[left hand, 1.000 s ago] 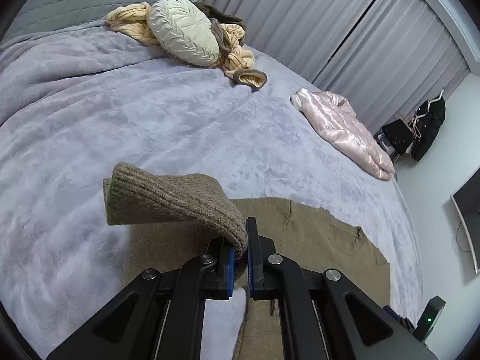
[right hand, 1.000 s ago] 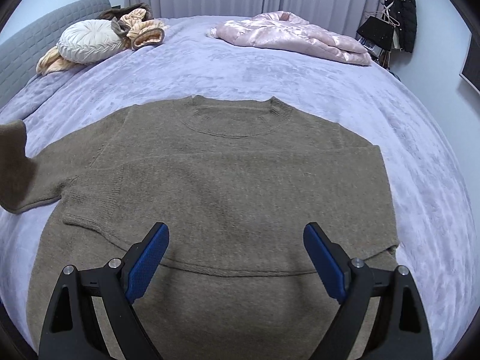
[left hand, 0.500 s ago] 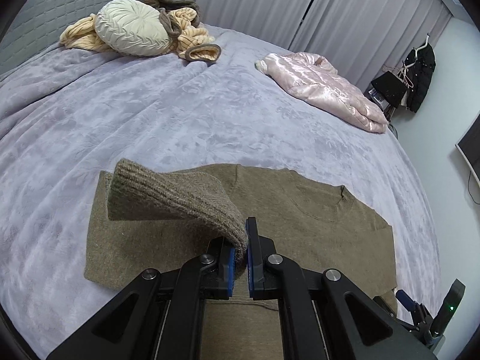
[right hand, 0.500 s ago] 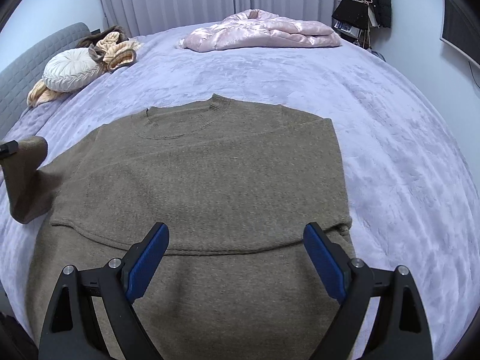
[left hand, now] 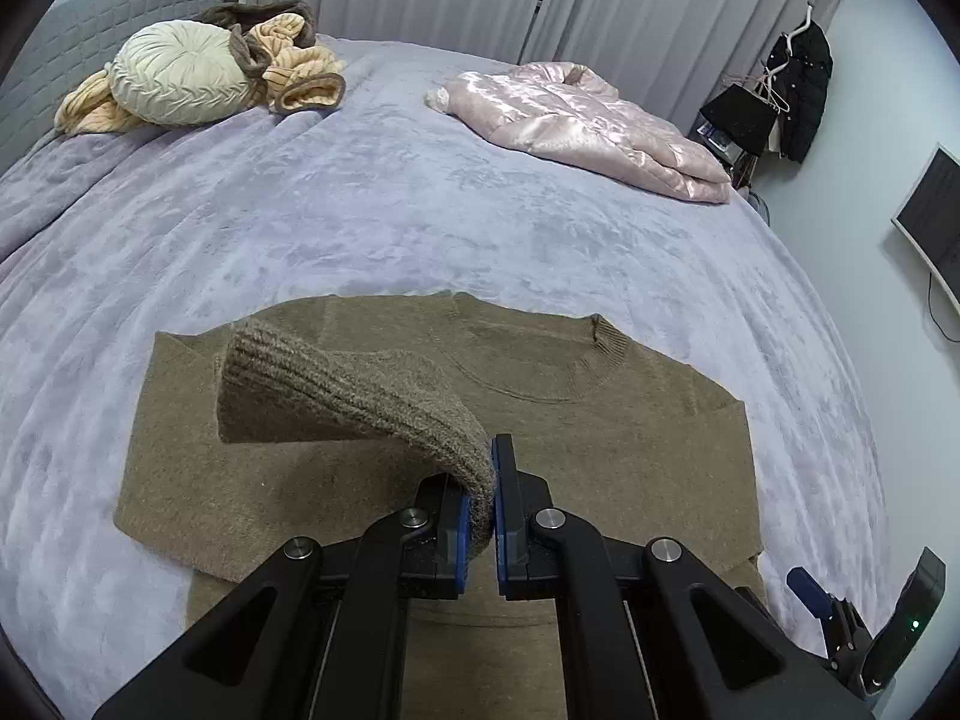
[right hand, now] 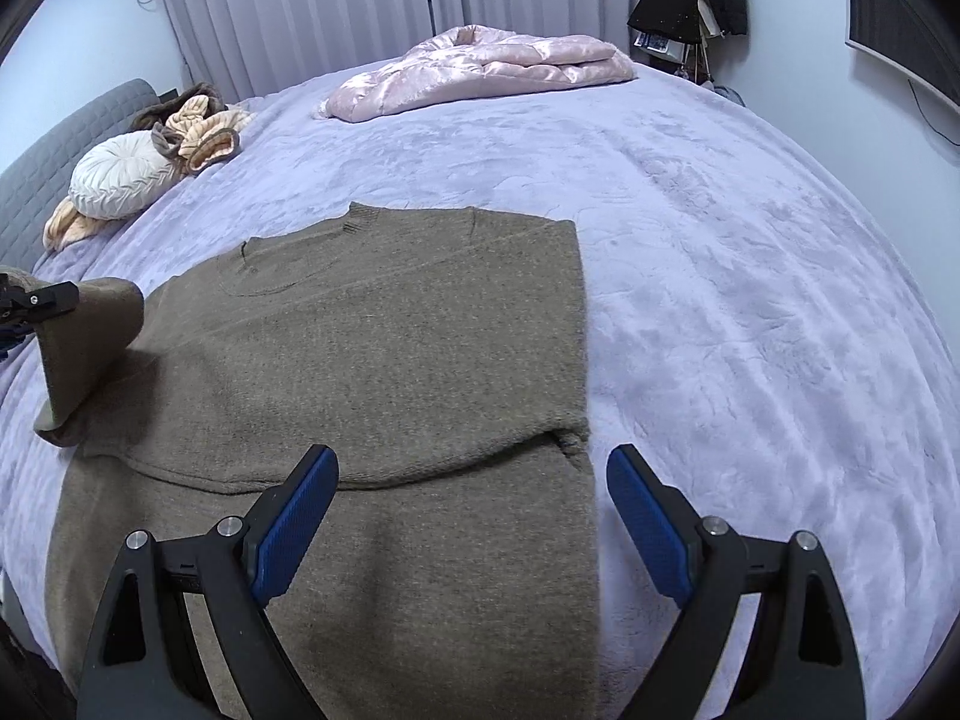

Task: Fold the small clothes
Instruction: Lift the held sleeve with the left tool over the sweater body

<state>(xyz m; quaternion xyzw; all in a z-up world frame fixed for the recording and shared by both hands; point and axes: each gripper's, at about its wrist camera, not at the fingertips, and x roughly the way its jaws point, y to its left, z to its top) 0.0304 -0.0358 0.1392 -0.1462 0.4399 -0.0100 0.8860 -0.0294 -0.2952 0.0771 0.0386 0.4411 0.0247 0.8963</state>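
Brown knit sweater (right hand: 372, 360) lies flat near bed (right hand: 720, 276) front edge; left gripper (left hand: 478, 510) clamps ribbed sleeve cuff (left hand: 336, 384) above it; right gripper (right hand: 474, 516) gapes empty.

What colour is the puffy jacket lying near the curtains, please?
Shiny pale pink jacket, clearest in the left wrist view.

The sweater (right hand: 372, 360) is cut off by the bottom edge of the right wrist view, so its hem is not seen. The sleeve cuff (left hand: 360, 396) hides part of the sweater body under it. The orange knit garment (left hand: 288, 72) is partly hidden behind the round cushion (left hand: 180, 81).
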